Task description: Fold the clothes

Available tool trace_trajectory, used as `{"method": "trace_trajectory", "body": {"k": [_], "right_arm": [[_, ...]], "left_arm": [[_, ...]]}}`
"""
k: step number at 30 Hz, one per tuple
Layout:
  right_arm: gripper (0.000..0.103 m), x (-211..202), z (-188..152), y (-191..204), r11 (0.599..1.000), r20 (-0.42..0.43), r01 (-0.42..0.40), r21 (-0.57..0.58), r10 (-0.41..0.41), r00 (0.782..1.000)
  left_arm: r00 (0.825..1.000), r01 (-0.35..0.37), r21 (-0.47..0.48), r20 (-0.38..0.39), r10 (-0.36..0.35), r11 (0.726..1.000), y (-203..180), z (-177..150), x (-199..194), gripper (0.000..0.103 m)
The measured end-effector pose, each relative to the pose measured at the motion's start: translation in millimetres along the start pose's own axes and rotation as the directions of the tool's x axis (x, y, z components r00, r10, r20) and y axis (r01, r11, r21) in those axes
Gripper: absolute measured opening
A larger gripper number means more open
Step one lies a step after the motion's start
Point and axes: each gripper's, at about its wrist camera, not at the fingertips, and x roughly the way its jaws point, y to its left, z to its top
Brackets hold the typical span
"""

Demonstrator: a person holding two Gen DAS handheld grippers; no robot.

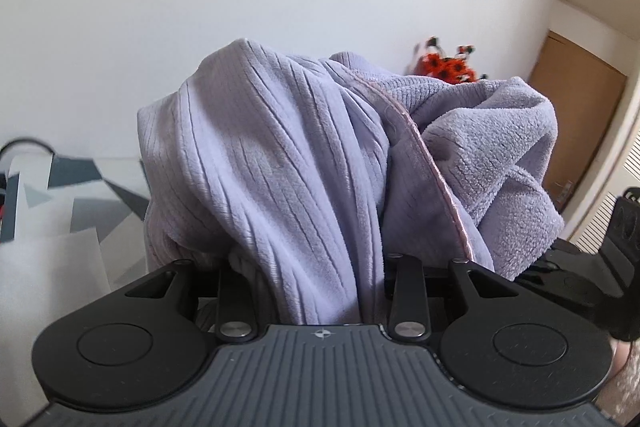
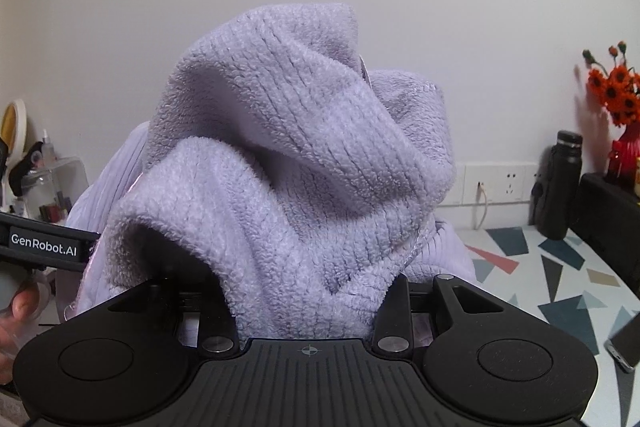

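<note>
A lavender fleece garment (image 1: 280, 167) is bunched up and lifted in front of the white wall. In the left wrist view it drapes over my left gripper (image 1: 316, 267), whose fingertips are buried in the ribbed cloth; the jaws stand close together, shut on it. In the right wrist view the fluffy inner side of the garment (image 2: 304, 167) covers my right gripper (image 2: 308, 287) the same way, shut on the cloth. The two grippers are held close together: the right one's black body (image 1: 600, 259) shows at the left view's edge, the left one (image 2: 44, 249) at the right view's.
Below lies a table with a geometric-patterned top (image 2: 560, 275). Orange flowers in a red vase (image 2: 620, 99), a black bottle (image 2: 560, 187), a dark box (image 2: 612, 211) and a phone (image 2: 628, 343) stand at its right. Toiletries (image 2: 48, 187) crowd the left. A hand (image 2: 20, 307) holds the left gripper.
</note>
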Motion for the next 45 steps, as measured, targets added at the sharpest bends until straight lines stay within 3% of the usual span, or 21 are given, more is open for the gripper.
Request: {"method": "trace_trajectory", "body": {"k": [4,11,21,27,35,45], "right_arm": [[0.033,22,-7,-17,1.0,-0.032,-0.015,0.018,0.015,0.999],[0.033,61,-26,-106,0.994,-0.118,-0.094,0.063,0.101,0.988],[0.033,120,-52,-209,0.985,-0.31,-0.151,0.086,0.17,0.935],[0.033,128,-58,-229,0.976,-0.349,-0.194,0.1,0.217,0.912],[0.033,111,-47,-241,0.97,-0.33,-0.24,0.047,0.242,0.912],[0.034,132,-58,-253,0.967,-0.408,-0.254,0.025,0.242,0.88]], "left_arm": [[0.999,-0.044,-0.027,-0.03,0.043,0.999,-3,0,29,0.036],[0.991,-0.119,-0.04,-0.067,0.116,0.992,-36,-2,98,0.036],[0.969,-0.19,-0.093,-0.175,0.172,0.977,-75,-10,202,0.038],[0.959,-0.24,-0.13,-0.188,0.214,0.962,-87,-13,211,0.038],[0.954,-0.27,-0.202,-0.188,0.233,0.941,-106,-14,223,0.039],[0.938,-0.323,-0.296,-0.223,0.263,0.899,-80,-22,236,0.045]]}}
